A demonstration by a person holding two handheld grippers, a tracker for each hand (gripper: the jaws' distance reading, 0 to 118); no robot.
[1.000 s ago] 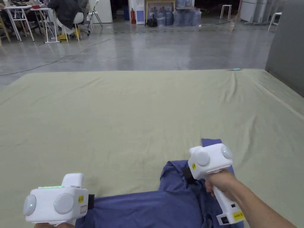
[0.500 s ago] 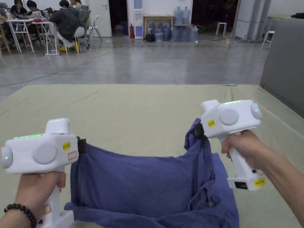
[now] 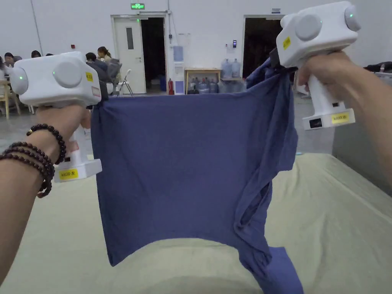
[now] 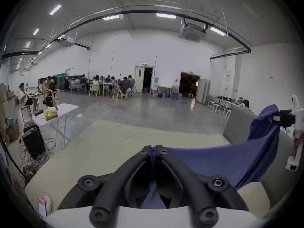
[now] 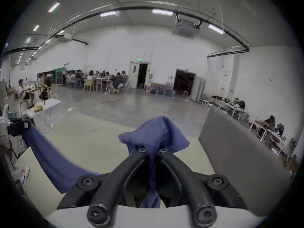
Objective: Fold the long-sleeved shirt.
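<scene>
Head view: two grippers, left gripper (image 3: 100, 90) and right gripper (image 3: 274, 57), pinch one shirt (image 3: 183, 168).

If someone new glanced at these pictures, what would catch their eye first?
Most striking is the blue shirt held up like a curtain in mid-frame, hanging down to the pale green sheet. The left gripper and right gripper each pinch an upper corner. People sit at tables far behind.
</scene>
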